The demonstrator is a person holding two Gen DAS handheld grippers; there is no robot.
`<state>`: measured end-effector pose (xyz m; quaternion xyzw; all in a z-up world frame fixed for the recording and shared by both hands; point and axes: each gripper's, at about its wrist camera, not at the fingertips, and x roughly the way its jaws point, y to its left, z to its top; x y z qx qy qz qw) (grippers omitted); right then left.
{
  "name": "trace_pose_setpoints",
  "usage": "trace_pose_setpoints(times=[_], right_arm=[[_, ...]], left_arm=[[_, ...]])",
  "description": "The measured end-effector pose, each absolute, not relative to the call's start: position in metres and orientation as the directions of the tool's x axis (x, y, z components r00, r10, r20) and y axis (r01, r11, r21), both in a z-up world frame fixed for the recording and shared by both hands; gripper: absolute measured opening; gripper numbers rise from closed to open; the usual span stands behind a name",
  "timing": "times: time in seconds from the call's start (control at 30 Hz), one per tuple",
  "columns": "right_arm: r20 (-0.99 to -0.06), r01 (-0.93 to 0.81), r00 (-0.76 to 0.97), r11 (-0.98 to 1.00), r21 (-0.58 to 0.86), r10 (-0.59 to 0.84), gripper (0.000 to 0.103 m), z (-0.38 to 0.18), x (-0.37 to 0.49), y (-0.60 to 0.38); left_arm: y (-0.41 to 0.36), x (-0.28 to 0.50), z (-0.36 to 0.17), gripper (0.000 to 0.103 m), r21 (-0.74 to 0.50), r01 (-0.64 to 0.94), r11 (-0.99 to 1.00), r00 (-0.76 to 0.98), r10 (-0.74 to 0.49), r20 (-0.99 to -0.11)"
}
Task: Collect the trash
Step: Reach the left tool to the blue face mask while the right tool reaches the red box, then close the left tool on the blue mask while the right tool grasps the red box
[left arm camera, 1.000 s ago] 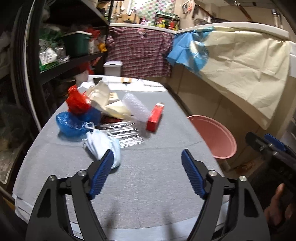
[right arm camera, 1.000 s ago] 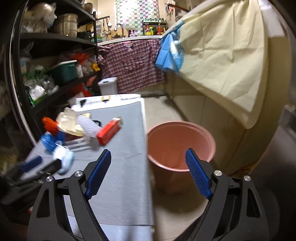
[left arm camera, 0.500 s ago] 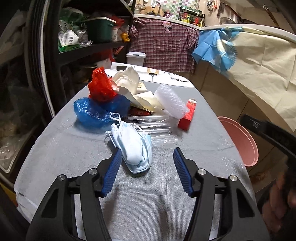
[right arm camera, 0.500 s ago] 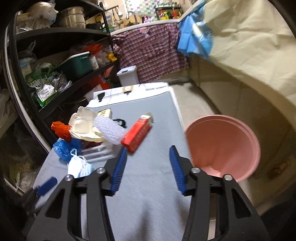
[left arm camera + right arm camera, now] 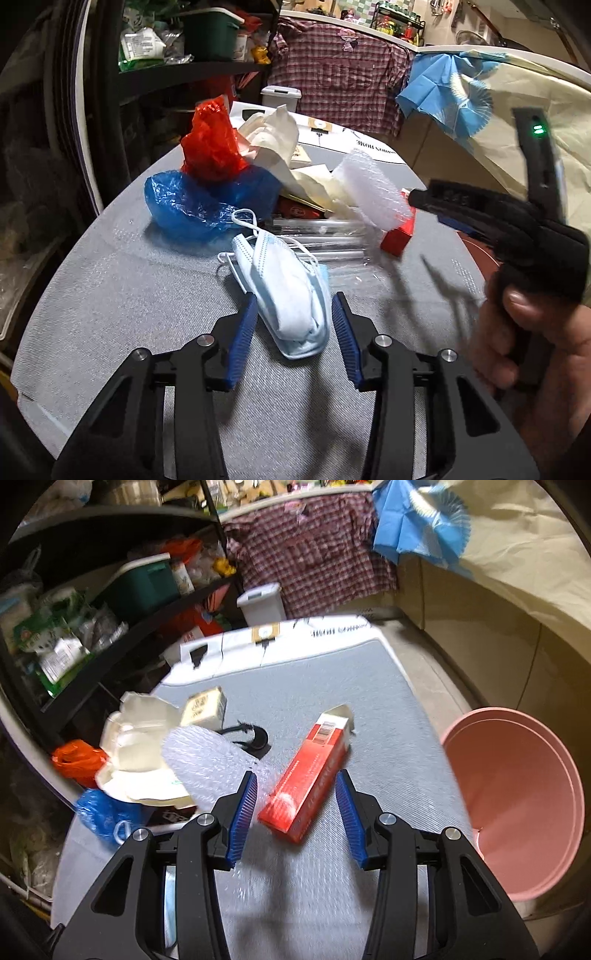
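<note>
A crumpled light-blue face mask (image 5: 284, 284) lies on the grey table (image 5: 129, 295). My left gripper (image 5: 295, 306) straddles its near end, jaws closing, and the blue pads stand just off the mask's sides. A red carton (image 5: 314, 771) lies slanted further right. My right gripper (image 5: 297, 775) is open around the carton's near end, with a gap on both sides. In the left wrist view a hand (image 5: 535, 350) holds the right gripper (image 5: 480, 218) over that carton (image 5: 395, 240).
Behind the mask are a blue bag (image 5: 199, 203), a red bag (image 5: 210, 147), cream paper packaging (image 5: 273, 136), bubble wrap (image 5: 373, 192) and clear wrappers (image 5: 325, 236). A pink bin (image 5: 517, 805) stands on the floor right of the table. Cluttered shelves (image 5: 92, 627) line the left.
My left gripper has come forward and down onto the mask while its jaws narrowed. My right gripper has swung left from over the pink bin to the red carton, its jaws narrower.
</note>
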<state>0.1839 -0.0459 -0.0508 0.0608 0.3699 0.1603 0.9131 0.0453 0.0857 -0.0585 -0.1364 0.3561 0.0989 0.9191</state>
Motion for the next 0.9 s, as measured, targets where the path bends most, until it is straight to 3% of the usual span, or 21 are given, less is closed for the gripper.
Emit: trace_pose_setpoints(times=[0.53, 0.9], right_arm=[[-0.713, -0.239, 0.645, 0.959, 0.153, 0.275, 0.052, -0.065, 0.192, -0.036], [-0.742, -0.258, 0.630, 0.963, 0.078, 0.229, 0.057, -0.062, 0.177, -0.044]], left_arm=[[0.098, 0.060, -0.068, 0.015, -0.211, -0.279, 0.937, 0.704, 0.051, -0.709], [0.096, 0.054, -0.063, 0.014, -0.184, -0.282, 0.942, 0.699, 0.071, -0.711]])
